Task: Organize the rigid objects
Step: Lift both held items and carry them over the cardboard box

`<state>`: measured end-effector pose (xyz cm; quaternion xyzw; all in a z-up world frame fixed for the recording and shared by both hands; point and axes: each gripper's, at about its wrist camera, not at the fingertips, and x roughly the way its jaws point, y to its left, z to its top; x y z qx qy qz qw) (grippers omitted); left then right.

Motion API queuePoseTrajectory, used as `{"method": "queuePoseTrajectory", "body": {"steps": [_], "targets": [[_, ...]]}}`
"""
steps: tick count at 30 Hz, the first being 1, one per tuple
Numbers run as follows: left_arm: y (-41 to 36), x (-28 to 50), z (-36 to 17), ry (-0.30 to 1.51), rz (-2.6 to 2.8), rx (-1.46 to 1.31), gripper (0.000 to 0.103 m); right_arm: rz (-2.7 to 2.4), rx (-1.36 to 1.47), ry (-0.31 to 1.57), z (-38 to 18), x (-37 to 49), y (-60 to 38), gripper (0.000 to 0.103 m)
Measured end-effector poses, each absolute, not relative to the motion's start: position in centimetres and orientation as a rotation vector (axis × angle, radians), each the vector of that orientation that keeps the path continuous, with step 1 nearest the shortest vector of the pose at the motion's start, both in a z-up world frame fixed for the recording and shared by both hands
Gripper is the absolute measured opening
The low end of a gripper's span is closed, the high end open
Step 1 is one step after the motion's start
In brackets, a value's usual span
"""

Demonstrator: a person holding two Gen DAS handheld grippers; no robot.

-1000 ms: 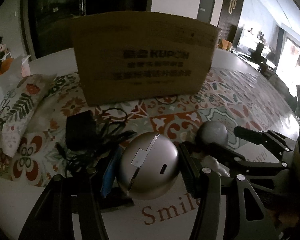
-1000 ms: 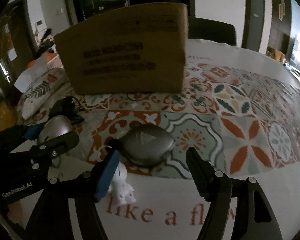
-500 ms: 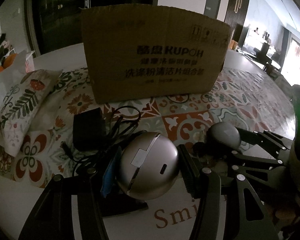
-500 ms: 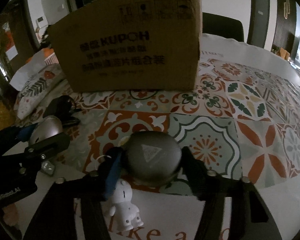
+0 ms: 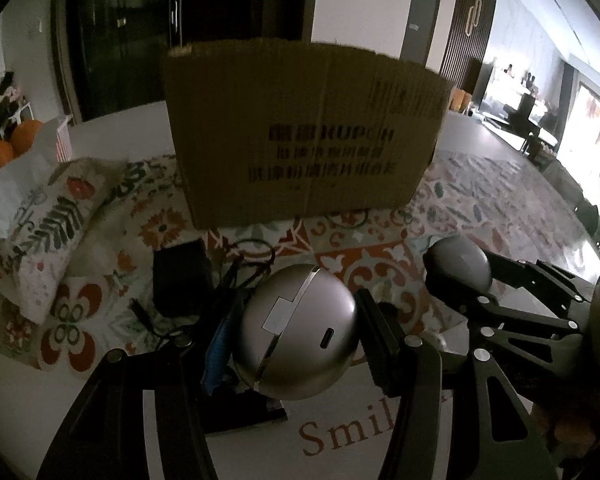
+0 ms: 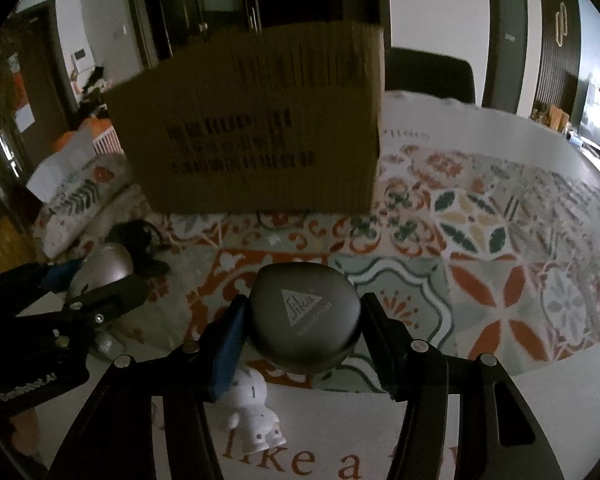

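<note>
Left wrist view: the left gripper holds a round silver metallic ball-shaped case with a seam and a small port, its two jaws pressed on the case's sides. The case sits in front of the brown cardboard box with dark print, which stands on the patterned floral tablecloth. A black power adapter with tangled cable lies on the cloth between the box and the left jaw. Left of the box rests a floral fabric pouch.

The right wrist view shows the right gripper clamped on a dark grey rounded case with a triangular logo, both pads against its sides. This case is raised in front of the box's right half. A small white toy figure stands on the white cloth border nearer the camera than the box, below the blue-padded jaw. The box's print is blurred in both views.
</note>
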<state>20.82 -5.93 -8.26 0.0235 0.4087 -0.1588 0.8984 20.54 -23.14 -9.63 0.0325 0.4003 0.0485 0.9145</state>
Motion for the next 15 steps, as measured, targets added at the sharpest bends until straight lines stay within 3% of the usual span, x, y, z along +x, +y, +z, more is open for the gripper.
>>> {"method": "queuePoseTrajectory", "body": {"steps": [15], "targets": [[-5.4,21.0,-1.7,0.738,-0.353,0.054,0.056,0.104,0.06,0.668,-2.6,19.8,-22.0,0.057]]}}
